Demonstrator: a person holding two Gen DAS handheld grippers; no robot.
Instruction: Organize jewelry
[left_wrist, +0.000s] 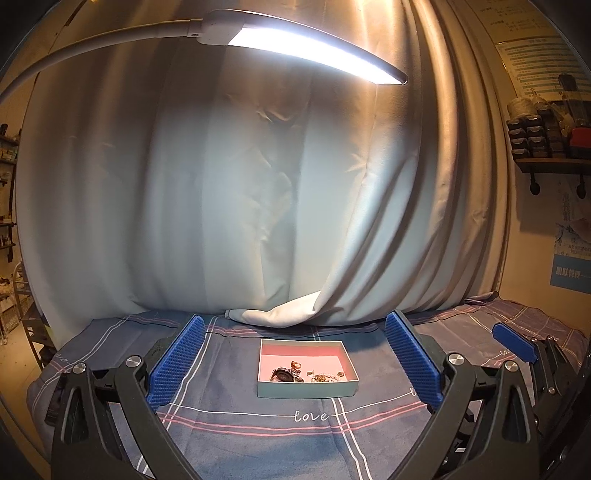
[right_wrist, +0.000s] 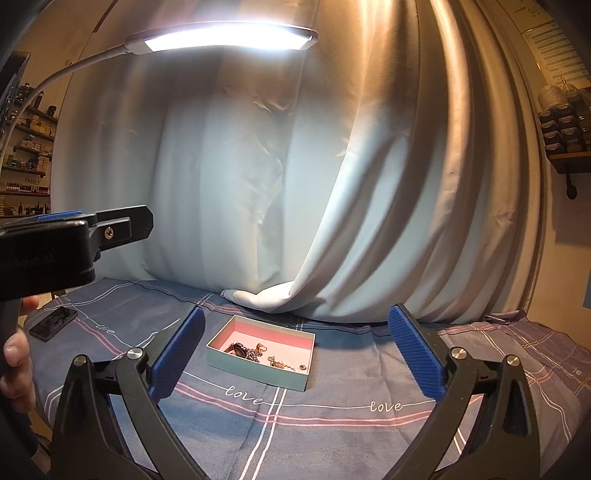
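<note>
Both hand-held grippers, left (left_wrist: 295, 363) and right (right_wrist: 295, 354), gape empty; small tangled metal jewelry (left_wrist: 308, 374) in shallow teal pink-lined cardboard box (left_wrist: 308, 390) looks light, slippery, snag-prone; pinch single pieces.

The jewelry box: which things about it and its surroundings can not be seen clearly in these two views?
- Jewelry pieces in the box: too small and tangled in both views to count or name.
- Dark flat object on the cloth: right wrist view only, too dim to identify.
- Left gripper: seen from the right wrist view, cut off by the left edge.
- Behind the curtain: hidden.
</note>
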